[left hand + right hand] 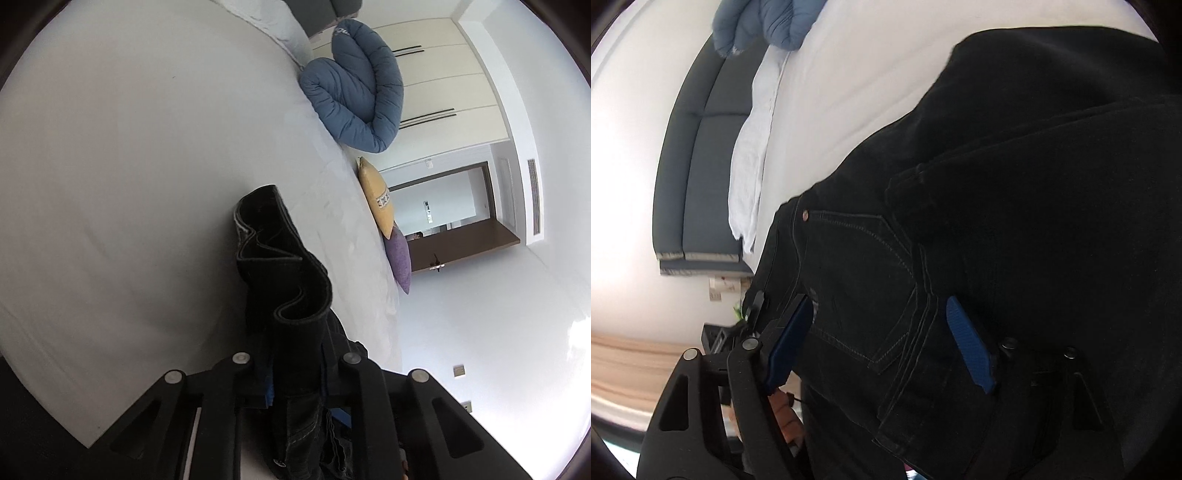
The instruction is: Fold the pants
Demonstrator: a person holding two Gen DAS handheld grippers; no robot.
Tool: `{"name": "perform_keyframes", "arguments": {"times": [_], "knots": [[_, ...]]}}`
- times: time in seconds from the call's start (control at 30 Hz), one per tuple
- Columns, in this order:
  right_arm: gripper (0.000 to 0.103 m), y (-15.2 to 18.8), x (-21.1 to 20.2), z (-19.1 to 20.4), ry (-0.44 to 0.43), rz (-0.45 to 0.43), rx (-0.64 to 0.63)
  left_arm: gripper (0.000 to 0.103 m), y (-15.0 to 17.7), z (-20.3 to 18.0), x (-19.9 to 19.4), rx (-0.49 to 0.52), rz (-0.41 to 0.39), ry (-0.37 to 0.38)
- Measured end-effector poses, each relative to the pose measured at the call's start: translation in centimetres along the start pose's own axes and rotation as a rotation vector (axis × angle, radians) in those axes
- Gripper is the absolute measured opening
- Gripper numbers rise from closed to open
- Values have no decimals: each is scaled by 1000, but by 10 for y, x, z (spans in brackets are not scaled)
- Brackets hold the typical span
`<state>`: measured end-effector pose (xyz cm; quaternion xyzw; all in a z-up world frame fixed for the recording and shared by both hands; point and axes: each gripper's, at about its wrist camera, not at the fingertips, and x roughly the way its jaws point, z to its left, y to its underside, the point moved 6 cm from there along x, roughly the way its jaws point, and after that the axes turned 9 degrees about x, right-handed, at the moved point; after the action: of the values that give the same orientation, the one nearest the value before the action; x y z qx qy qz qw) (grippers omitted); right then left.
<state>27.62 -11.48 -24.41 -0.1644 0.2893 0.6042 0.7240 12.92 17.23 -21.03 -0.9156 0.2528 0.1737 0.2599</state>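
Left gripper [295, 373] clamped on bunched waistband of black pants [284, 266], lifted above white bed [129, 147]. Right gripper [882, 343] spread wide, pads flanking the back pocket [857, 288], not pinching. Risk: thick bunch slipping free, or one layer caught, skewing the fold.

Pretty bright bedroom: big bed with a white sheet [129, 166], a rolled blue duvet [354, 96], yellow pillow [376, 195] and purple pillow [400, 258] along its edge, cream wardrobe doors [443, 81], dark grey padded headboard [698, 166], white walls [480, 314].
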Motion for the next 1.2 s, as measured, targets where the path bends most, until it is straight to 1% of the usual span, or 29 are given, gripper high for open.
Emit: {"name": "perform_keyframes", "arguments": {"times": [0.1, 0.2, 0.37, 0.47, 0.53, 0.6, 0.67, 0.73, 0.77, 0.83, 0.93, 1.0, 1.07, 1.1, 1.2], "knots": [[73, 1, 3, 0, 17, -20, -19, 16, -2, -24, 4, 85, -5, -6], [73, 2, 4, -2, 9, -42, -33, 16, -1, -47, 7, 166, -1, -9], [73, 7, 4, -2, 11, -49, -48, 16, 3, -76, 9, 255, 2, -11], [73, 6, 3, -2, 5, -52, -68, 16, 9, -100, 10, 331, 3, -18], [73, 3, -3, -1, -29, -40, -60, 16, 17, -119, 12, 398, 13, -25], [75, -1, -18, -4, -76, -43, 1, 16, 26, -140, 16, 476, 23, -29], [75, -6, -45, -3, -171, -80, 43, 16, 42, -161, 18, 562, 38, -33], [75, -10, -71, 1, -233, -101, 41, 16, 61, -180, 26, 651, 61, -40], [75, -12, -83, 4, -251, -105, 31, 16, 72, -189, 31, 695, 78, -47], [75, -14, -108, 18, -263, -106, -31, 16, 93, -201, 42, 765, 111, -61], [75, -12, -133, 40, -213, -101, -167, 16, 126, -215, 55, 867, 156, -83], [75, -12, -140, 44, -157, -89, -227, 16, 146, -224, 64, 936, 182, -97], [75, -11, -139, 43, -67, -82, -249, 16, 166, -233, 71, 1007, 205, -108], [76, -10, -136, 36, -22, -78, -261, 16, 176, -237, 74, 1040, 219, -112], [76, -9, -127, 18, 51, -67, -260, 16, 206, -247, 86, 1123, 263, -108]]}}
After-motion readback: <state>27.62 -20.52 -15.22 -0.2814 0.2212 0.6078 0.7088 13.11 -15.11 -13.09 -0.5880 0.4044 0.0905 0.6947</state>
